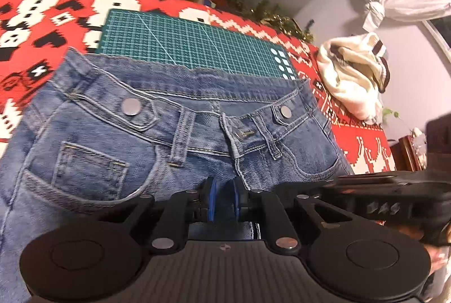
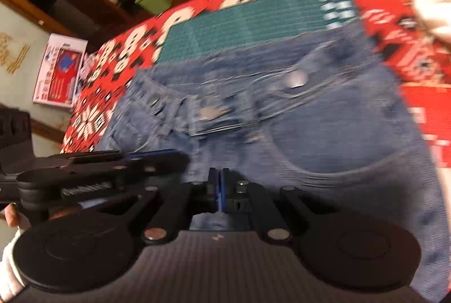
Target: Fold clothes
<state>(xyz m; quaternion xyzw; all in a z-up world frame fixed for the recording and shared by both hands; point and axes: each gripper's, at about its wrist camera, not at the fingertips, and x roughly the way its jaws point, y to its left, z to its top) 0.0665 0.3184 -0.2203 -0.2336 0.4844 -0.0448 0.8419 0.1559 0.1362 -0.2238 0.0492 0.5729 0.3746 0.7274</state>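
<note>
A: Locating the garment: where does it lie?

B: Blue denim jeans (image 1: 174, 134) lie front up, waistband far, overlapping the near edge of a green gridded cutting mat (image 1: 191, 44) on the red patterned cloth (image 1: 33, 21).

A: Jaw state?

B: Left gripper (image 1: 224, 197): blue pads parted, gripping nothing. Right gripper (image 2: 219, 190): pads pressed together; whether denim sits between them cannot be told.

A: Step?

B: Judged: jeans lie spread flat. Folding lengthwise calls for one side edge grasped.

Scene is being lit warm and dim indoors. Right wrist view is being smeared by motion blur; left stays sharp. Edges are being bent by fisheye distortion.
</note>
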